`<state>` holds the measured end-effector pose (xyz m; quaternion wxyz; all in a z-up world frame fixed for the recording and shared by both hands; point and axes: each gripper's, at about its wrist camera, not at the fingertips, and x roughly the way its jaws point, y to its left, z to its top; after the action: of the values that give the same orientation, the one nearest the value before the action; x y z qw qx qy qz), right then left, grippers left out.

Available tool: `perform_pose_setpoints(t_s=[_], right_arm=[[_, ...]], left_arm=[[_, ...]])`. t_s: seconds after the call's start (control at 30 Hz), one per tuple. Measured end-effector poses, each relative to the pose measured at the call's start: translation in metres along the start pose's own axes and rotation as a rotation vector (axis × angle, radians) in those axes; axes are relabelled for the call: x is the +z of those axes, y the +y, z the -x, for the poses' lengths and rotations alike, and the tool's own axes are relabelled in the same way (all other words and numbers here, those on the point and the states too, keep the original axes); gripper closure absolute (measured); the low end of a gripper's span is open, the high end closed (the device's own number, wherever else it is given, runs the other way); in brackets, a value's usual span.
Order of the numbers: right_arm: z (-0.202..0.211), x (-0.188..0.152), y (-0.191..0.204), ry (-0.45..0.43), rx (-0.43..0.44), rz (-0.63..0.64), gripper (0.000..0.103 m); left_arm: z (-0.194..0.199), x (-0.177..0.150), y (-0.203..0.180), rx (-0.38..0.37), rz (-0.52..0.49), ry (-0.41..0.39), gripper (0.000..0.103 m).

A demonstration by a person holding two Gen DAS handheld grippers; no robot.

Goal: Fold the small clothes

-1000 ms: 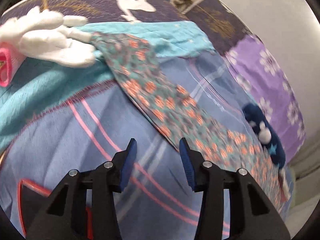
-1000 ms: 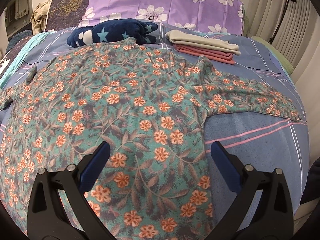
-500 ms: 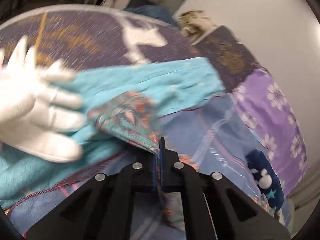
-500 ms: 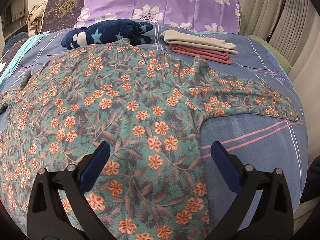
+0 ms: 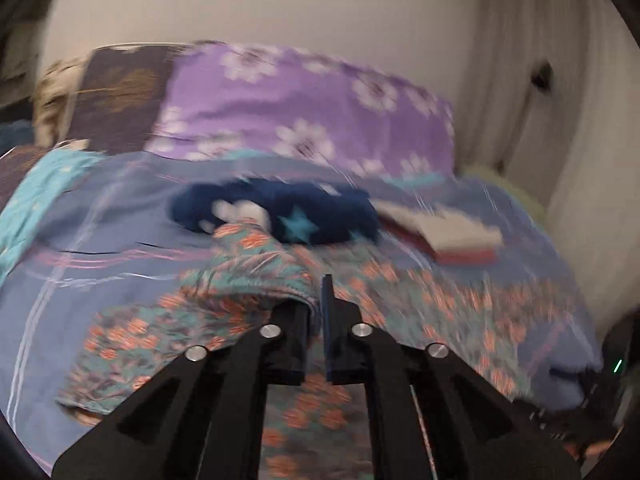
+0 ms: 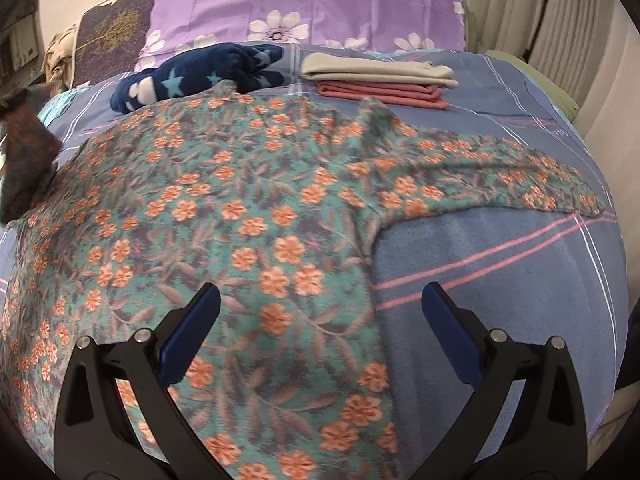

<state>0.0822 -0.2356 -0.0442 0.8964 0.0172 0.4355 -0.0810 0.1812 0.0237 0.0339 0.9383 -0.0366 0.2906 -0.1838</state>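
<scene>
A teal long-sleeved top with orange flowers (image 6: 256, 216) lies spread on the bed, its right sleeve (image 6: 520, 176) stretched out flat. My left gripper (image 5: 318, 300) is shut on the left sleeve (image 5: 256, 268) and holds it lifted and folded over the top's body; the lifted sleeve shows at the left edge of the right wrist view (image 6: 24, 160). My right gripper (image 6: 320, 320) is open and empty, low over the top's hem near the right side seam.
A navy star-patterned garment (image 6: 200, 76) lies at the top's collar. A stack of folded beige and pink clothes (image 6: 380, 80) sits behind the right sleeve. A purple flowered pillow (image 6: 312, 4) stands at the bed's head. Curtains hang at the right.
My left gripper closed on the left sleeve end and swung it up and across toward the top's body. My right gripper stayed open, nearly still.
</scene>
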Motion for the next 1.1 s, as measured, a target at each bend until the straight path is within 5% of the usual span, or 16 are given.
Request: perform_pose_setpoints(t_s=[0.07,0.17,0.27,0.37,0.5,0.63,0.73,0.87,0.93,0.97,1.03,1.1], right_arm=[[0.001,0.0,-0.01,0.001,-0.007,-0.018,0.002],[0.004,0.001,-0.017,-0.007,-0.003,-0.022,0.002],[0.004,0.01,-0.016,0.001,0.079,-0.007,0.002],[0.004,0.023,-0.003,0.016,0.187,0.02,0.023],[-0.005,0.046,0.035,0.051,0.38,0.089,0.052],[-0.033,0.063,0.074,0.127,0.507,0.111,0.052],[-0.064,0.075,0.1,0.207,0.562,0.082,0.049],[-0.084,0.084,0.125,0.214,0.572,0.069,0.032],[-0.085,0.089,0.143,0.189,0.578,0.11,0.056],[-0.085,0.09,0.15,0.194,0.58,0.135,0.09],[-0.074,0.096,0.155,0.156,0.554,0.154,0.097],[-0.041,0.108,0.14,0.024,0.534,0.143,0.097]], left_arm=[[-0.025,-0.02,-0.033,-0.021,-0.083,0.084,0.06],[-0.034,-0.048,-0.053,-0.011,-0.183,0.152,0.046],[-0.015,-0.058,-0.04,0.053,-0.216,0.135,0.035],[0.018,-0.067,-0.016,0.156,-0.217,0.101,0.025],[0.044,-0.079,0.03,0.315,-0.195,0.107,0.024],[0.051,-0.089,0.085,0.421,-0.052,0.158,0.024],[0.047,-0.088,0.12,0.419,0.077,0.165,0.024],[0.027,-0.085,0.144,0.452,0.131,0.2,0.02],[0.015,-0.084,0.149,0.497,0.129,0.221,0.02],[0.011,-0.085,0.152,0.518,0.131,0.235,0.02],[0.008,-0.084,0.154,0.54,0.14,0.239,0.02],[0.01,-0.087,0.152,0.576,0.131,0.223,0.02]])
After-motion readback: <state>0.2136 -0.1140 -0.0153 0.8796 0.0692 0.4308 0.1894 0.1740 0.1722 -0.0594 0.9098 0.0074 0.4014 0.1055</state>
